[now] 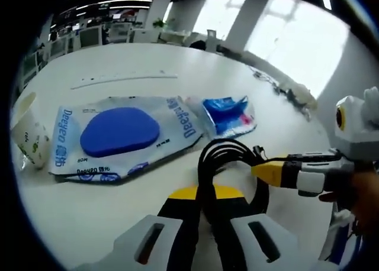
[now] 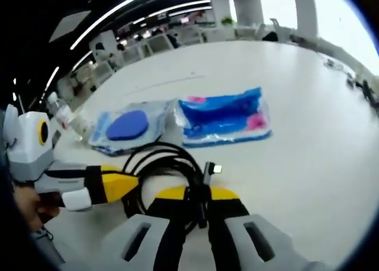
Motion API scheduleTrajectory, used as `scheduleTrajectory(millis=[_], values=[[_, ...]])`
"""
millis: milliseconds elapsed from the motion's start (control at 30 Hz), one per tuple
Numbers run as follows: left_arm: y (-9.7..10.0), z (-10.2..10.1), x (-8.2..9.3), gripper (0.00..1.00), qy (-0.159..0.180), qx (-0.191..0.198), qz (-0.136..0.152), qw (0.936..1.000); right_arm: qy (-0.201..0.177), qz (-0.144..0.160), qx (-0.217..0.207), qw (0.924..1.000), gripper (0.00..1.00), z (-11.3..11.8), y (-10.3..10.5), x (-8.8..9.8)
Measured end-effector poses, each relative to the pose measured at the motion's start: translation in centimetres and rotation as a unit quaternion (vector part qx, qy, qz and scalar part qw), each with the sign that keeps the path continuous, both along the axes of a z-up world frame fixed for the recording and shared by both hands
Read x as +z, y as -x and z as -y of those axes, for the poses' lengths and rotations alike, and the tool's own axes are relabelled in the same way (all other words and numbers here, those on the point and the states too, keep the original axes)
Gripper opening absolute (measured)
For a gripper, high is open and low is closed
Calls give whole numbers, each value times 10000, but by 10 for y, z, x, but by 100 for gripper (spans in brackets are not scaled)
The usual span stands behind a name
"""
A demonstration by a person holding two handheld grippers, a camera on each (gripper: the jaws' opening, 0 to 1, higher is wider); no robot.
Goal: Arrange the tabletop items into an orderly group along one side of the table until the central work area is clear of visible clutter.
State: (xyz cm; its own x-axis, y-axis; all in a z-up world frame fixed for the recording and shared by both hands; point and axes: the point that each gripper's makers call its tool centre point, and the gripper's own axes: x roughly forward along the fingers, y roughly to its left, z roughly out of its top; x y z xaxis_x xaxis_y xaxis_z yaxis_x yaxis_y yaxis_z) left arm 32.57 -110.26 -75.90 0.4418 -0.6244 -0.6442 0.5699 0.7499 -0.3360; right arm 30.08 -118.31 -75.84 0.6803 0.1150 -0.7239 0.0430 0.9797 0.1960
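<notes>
Both the left gripper (image 1: pixel 204 209) and the right gripper (image 2: pixel 198 209) pinch the coiled black cable (image 1: pixel 228 158) near the wet-wipes pack (image 1: pixel 115 135) on the white table (image 1: pixel 118 64).

1. A white table (image 1: pixel 142 61) stretches ahead of the left gripper, curving away toward the far edge.
2. Beyond the table, ahead and to the left, office desks and chairs (image 1: pixel 98 34) stand in rows.
3. Ceiling light strips (image 2: pixel 142 10) run overhead, ahead of the right gripper.
4. Bright windows (image 1: pixel 290 40) and white columns (image 2: pixel 249 5) fill the far right.
</notes>
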Motion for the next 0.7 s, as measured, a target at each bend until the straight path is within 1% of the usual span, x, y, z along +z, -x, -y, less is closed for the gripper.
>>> scheduleTrajectory(millis=[67, 133, 167, 200, 467, 567, 700], values=[[0, 1, -1, 6, -8, -19, 27, 10000, 72, -36, 31, 10000, 9, 1, 2, -3], [0, 3, -1, 7, -120, -207, 213, 9995, 253, -119, 157, 9995, 10, 1, 4, -8], [-1, 3, -1, 7, -223, -295, 304, 9989, 270, -7, 163, 9995, 10, 1, 1, -6], [-1, 4, -1, 7, -234, -322, 333, 9987, 272, -50, 158, 9995, 10, 2, 2, -7], [-1, 2, -1, 9, -207, -230, 322, 9990, 381, -94, 224, 9990, 11, 3, 1, -8], [0, 1, -1, 10, -293, -188, 375, 9987, 459, -148, 242, 9985, 11, 2, 0, -8], [-1, 1, -1, 10, -344, -202, 381, 9985, 623, -220, 389, 9971, 14, 0, 0, -9]])
